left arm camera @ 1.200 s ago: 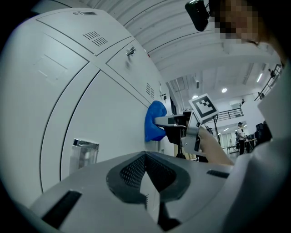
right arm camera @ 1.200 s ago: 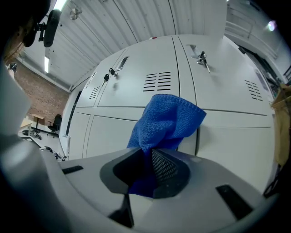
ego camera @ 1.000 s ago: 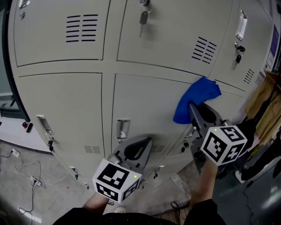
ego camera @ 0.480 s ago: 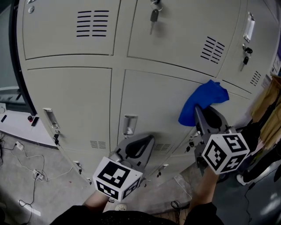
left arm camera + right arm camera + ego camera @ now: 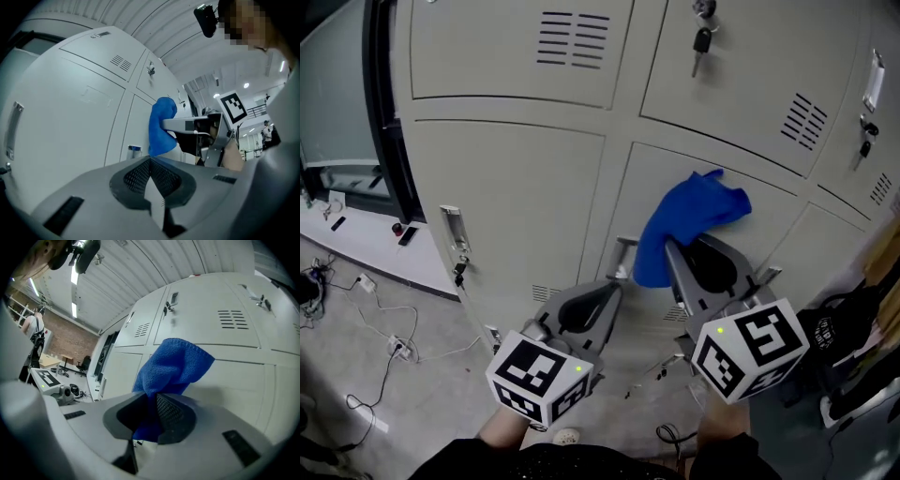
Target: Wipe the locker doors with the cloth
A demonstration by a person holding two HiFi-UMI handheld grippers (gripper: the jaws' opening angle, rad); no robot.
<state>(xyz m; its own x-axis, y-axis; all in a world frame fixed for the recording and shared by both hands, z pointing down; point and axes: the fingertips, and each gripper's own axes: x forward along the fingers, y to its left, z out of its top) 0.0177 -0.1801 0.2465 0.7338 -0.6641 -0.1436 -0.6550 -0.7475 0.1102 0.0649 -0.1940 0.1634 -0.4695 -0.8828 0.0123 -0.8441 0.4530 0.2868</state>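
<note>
Cloth point(image 5: 689, 220): blue, bunched, pinched at its lower end; its upper part lies against a lower-row locker door point(image 5: 773, 220), below the door with the hanging key point(image 5: 702, 42).
Right hand-held gripper point(image 5: 673, 251): jaws clamped on the cloth, which fans out past the tips; pointed at that door.
Left hand-held gripper point(image 5: 612, 288): jaws pressed together, nothing between them; held just left of and lower than the right one, apart from the cloth.
Neighbouring door point(image 5: 516, 197): pale grey, metal handle point(image 5: 452, 223) at its left edge.
Floor point(image 5: 356, 375): grey, cables lying at left.
</note>
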